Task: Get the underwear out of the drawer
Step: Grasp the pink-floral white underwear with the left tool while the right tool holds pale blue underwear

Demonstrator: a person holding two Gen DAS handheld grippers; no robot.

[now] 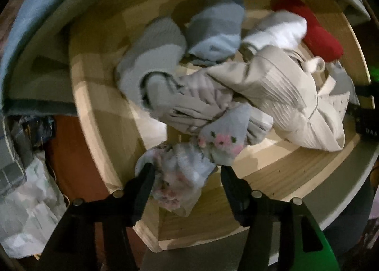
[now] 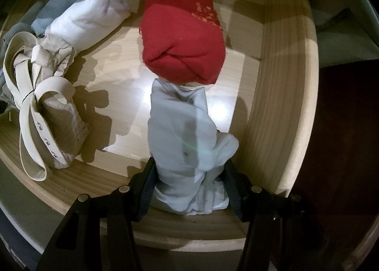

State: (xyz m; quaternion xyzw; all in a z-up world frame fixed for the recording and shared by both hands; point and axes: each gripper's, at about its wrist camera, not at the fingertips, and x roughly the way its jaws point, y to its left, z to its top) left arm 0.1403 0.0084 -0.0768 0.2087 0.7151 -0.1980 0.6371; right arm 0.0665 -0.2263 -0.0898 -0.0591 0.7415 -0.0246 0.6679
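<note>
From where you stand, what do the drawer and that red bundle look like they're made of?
The drawer looks like pale wood or plywood with a smooth finish: straight grain on its walls and a shiny glare on its floor. The red bundle looks like soft, matte knit fabric, fuzzy at the edges; the fibre can't be told.

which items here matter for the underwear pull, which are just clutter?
Job:
- drawer
- pale blue roll, right gripper shut on it
- floral roll, between open left gripper fingers
- red roll
- white roll
- beige bra

Clutter:
- crumpled bag outside drawer
</note>
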